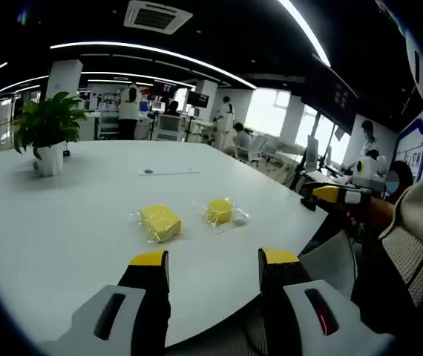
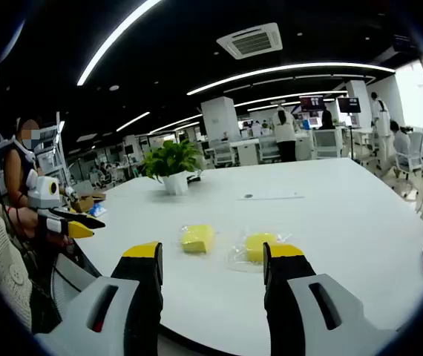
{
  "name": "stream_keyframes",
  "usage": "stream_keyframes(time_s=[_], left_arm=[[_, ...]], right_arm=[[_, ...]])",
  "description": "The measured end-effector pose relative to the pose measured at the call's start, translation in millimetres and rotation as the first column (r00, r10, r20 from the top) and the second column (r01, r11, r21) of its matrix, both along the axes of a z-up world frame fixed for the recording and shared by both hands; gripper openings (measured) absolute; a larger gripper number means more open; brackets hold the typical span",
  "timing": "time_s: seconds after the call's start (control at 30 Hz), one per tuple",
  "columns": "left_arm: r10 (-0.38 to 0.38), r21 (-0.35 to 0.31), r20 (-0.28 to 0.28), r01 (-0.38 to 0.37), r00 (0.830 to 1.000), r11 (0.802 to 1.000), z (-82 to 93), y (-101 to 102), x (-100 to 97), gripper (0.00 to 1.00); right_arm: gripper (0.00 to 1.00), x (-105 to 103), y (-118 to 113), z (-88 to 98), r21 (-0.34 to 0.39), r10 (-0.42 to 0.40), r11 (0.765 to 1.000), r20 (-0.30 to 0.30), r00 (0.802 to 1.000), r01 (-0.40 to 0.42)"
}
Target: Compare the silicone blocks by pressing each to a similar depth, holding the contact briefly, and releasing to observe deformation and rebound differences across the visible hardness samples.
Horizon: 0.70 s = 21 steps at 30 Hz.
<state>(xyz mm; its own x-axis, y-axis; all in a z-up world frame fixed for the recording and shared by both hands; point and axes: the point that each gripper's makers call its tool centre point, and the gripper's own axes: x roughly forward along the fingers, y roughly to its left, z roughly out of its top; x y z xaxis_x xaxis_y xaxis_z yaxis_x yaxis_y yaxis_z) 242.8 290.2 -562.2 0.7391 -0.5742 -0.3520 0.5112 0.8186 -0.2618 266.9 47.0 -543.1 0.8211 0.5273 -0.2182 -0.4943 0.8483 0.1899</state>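
So both grippers are just hanging at the near edge of the big white round surface (image 1: 63,222), nothing touched. In the left gripper view, the left gripper (image 1: 215,259) sits at the bottom of the frame with its yellow-tipped black jaws apart and nothing between them. Just above it, around the middle of the frame, are the two yellow silicone blocks in clear plastic wrap: the bigger flat yellow block (image 1: 159,222) on the left and the smaller rounder yellow block (image 1: 220,211) to its right, near each other but not touching.

The right gripper view is the same deal: the right gripper (image 2: 211,256) has its jaws apart and empty at the bottom, with the flat block (image 2: 197,238) centre frame and the other one (image 2: 258,246) right beside the right-hand jaw tip.

Further back on the surface there's a green potted plant in a white pot (image 1: 48,130), plus a flat white sheet with a dark dot (image 1: 167,171). Open-plan office behind, people standing around.
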Motion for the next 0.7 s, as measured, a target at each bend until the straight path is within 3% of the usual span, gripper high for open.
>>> stream_keyframes(time_s=[0.7], left_arm=[[0.008, -0.001, -0.002, -0.008, 1.000, 1.000, 0.3, 0.2, -1.6, 0.48]], right_arm=[[0.51, -0.3, 0.7, -0.6, -0.002, -0.001, 1.000, 0.002, 1.000, 0.001]])
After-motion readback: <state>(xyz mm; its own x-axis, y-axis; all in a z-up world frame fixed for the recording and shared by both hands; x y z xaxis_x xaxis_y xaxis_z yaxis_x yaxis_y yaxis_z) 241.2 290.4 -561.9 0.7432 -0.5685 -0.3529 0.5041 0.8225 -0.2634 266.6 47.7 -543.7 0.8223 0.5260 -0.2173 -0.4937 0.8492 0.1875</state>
